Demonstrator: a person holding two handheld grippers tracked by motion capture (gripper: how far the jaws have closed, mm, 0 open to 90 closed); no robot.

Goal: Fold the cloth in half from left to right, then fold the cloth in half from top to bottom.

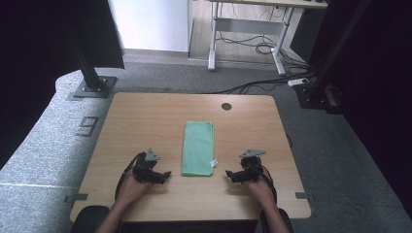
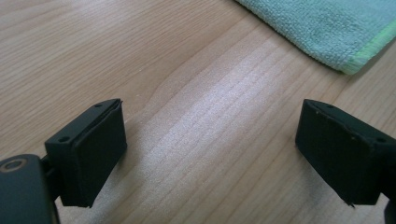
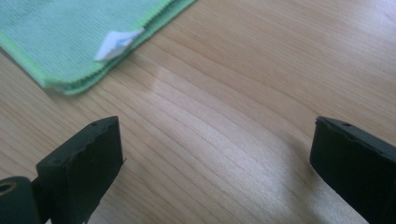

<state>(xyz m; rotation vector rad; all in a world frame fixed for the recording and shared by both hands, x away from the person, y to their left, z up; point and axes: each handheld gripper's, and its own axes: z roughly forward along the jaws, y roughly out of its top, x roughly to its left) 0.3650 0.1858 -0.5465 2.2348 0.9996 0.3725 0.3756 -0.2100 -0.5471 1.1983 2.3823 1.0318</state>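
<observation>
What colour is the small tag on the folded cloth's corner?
White; the tag on the green cloth shows best in the right gripper view.

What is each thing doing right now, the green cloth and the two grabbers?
Green cloth: folded into a long strip, flat on the table, untouched.
White tag: sticking out at the cloth's near corner.
Left gripper: open, nothing between its jaws.
Right gripper: open, nothing between its jaws.

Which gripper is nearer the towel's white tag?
Right. The right gripper sits just right of the tag at the green towel's near corner; the left gripper is across the towel, both open.
</observation>
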